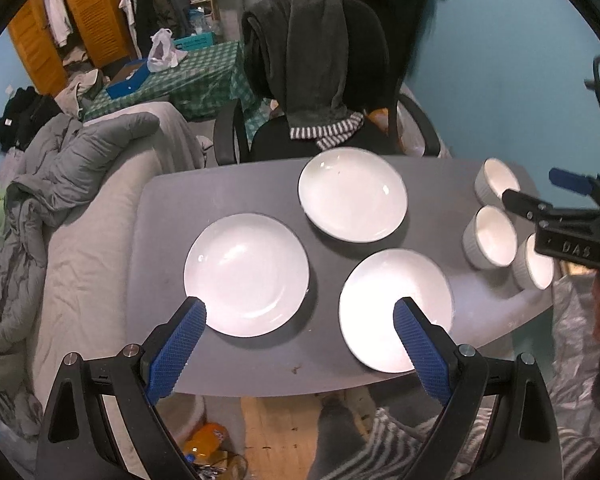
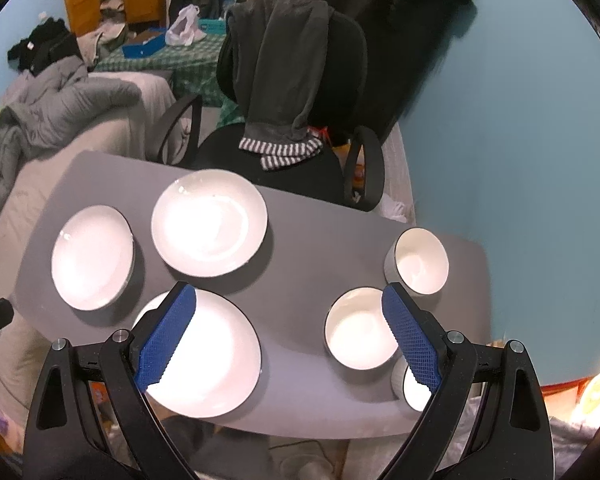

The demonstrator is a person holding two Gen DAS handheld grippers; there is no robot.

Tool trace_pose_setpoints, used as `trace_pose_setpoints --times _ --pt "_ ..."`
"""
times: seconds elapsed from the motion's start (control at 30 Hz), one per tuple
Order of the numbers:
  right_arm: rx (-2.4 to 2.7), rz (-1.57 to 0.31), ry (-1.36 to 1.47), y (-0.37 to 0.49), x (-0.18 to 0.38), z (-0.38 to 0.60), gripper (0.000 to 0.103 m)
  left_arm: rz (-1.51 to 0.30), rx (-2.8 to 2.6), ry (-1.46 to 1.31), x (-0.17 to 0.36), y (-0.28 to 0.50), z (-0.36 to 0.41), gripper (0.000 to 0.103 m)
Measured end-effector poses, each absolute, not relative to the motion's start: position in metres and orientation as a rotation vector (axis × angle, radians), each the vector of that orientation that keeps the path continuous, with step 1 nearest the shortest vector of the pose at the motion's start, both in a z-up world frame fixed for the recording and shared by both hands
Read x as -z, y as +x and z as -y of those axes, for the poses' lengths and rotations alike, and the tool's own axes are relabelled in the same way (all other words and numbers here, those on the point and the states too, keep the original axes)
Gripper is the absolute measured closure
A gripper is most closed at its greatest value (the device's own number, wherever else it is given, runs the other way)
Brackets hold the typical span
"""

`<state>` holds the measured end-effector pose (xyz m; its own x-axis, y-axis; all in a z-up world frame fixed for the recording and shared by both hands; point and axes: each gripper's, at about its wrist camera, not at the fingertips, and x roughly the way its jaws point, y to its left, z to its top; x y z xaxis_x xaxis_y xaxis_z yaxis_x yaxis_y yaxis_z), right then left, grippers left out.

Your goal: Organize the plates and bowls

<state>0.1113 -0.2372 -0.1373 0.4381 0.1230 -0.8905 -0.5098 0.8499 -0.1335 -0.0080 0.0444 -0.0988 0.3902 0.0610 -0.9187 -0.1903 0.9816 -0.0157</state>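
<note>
Three white plates lie on the grey table (image 1: 168,216): a left plate (image 1: 246,274), a far plate (image 1: 352,194) and a near plate (image 1: 384,308). Three white ribbed bowls stand in a row at the table's right: far bowl (image 1: 496,182), middle bowl (image 1: 490,236), near bowl (image 1: 534,264). My left gripper (image 1: 300,312) hovers open above the near edge, between the left and near plates. My right gripper (image 2: 290,300) is open above the table, between the near plate (image 2: 208,352) and the middle bowl (image 2: 360,330); it shows at the right of the left wrist view (image 1: 540,196).
An office chair (image 1: 320,80) draped with dark clothes stands behind the table. A grey bed with a duvet (image 1: 80,168) borders the table's left side. A blue wall (image 2: 520,140) lies right. Clutter and a bottle (image 1: 208,440) sit on the floor below the near edge.
</note>
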Motion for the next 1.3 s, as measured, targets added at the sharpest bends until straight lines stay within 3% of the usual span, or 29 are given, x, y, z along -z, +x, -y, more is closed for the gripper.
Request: trace_pose_setpoints --times 0.8,1.3 --pt "-0.519 -1.178 -0.418 0.117 0.227 0.24 0.011 -1.306 -0.065 -0.191 0.196 0.02 -0.024 0.007" --pt "-0.572 -1.39 -0.398 0.116 0.296 0.247 0.011 -1.445 -0.1 -0.288 0.257 0.03 -0.021 0.009"
